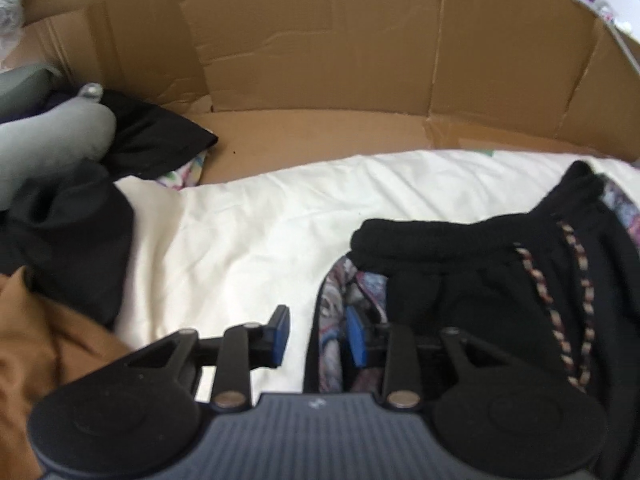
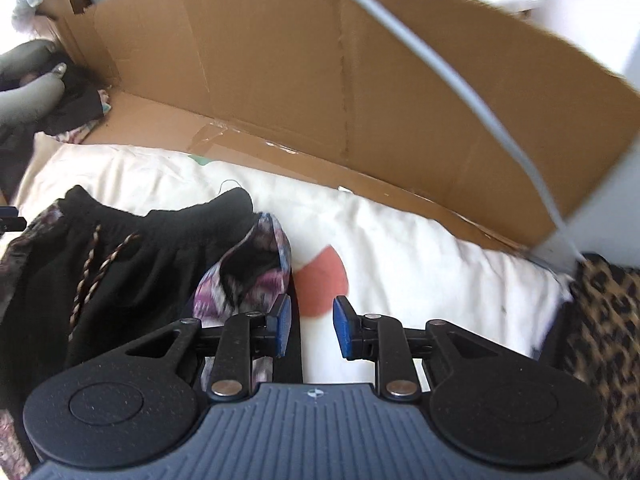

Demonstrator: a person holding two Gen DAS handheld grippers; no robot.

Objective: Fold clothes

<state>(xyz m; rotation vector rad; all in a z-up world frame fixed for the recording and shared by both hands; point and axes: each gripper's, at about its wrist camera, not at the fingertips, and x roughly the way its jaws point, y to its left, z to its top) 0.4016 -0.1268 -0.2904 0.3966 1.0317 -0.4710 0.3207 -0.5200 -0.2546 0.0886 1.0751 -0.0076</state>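
A cardboard wall stands along the far edge of the work area, its flap lying flat in front; its top is cut off in both views. Before it a white sheet covers the surface; what lies under the sheet cannot be made out.

On the sheet lies the garment, black with a gathered waistband, a braided drawstring and a purple-patterned lining showing at its side edges. Its lower part runs out of both views.

At the sheet's left edge sits a pile of clothes, black, grey and brown, blurred and partly cut off. At the right edge a leopard-print cloth is half out of view. A grey cable crosses the right wrist view. A pink round patch shows on the sheet just beside the garment.

The left gripper has its jaws spread, one over the sheet, the other over the garment's patterned edge. The right gripper also has its jaws spread, around the garment's right edge, pinching nothing.
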